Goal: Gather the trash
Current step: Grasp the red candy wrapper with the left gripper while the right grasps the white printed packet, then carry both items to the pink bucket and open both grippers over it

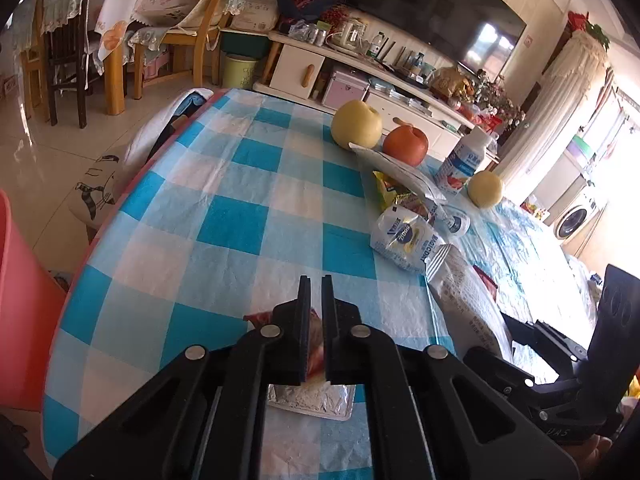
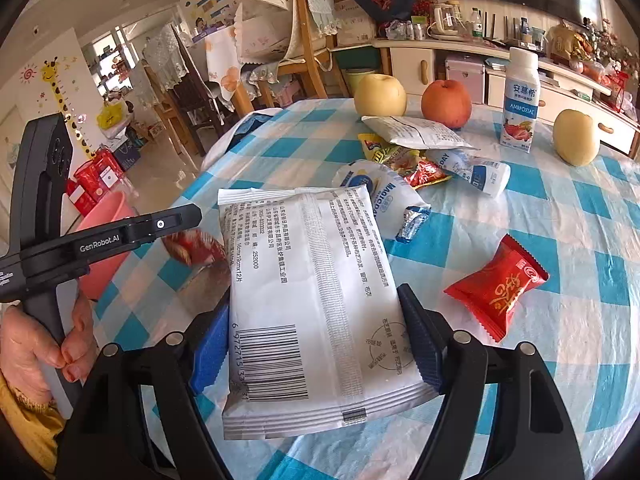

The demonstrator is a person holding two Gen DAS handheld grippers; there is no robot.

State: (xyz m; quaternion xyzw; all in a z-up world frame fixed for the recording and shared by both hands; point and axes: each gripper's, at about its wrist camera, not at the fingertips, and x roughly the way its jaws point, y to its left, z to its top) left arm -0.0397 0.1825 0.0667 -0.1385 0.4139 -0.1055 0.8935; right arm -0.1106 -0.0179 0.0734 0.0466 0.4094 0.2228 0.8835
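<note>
Now white packet [image 2: 316, 304], barcode, printed text, between right claw [image 2: 316, 340] pads.

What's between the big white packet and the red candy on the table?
Nothing: in the right wrist view, only bare checked tablecloth lies between the white packet and the red candy.

My left tongs [image 1: 316, 280] hide most of the red wrapper [image 1: 314, 336] pinched between them; only scraps of it show beside the fingers, and in the right view it is a blur. My own linkage covers the top of the foil piece [image 1: 310, 400]. The white packet [image 2: 316, 300] has both side edges behind my right tongs [image 2: 316, 340]. The pink bin [image 1: 20, 312] is cut by the frame edge. The bottle [image 2: 520, 100] label's small print is unreadable.
</note>
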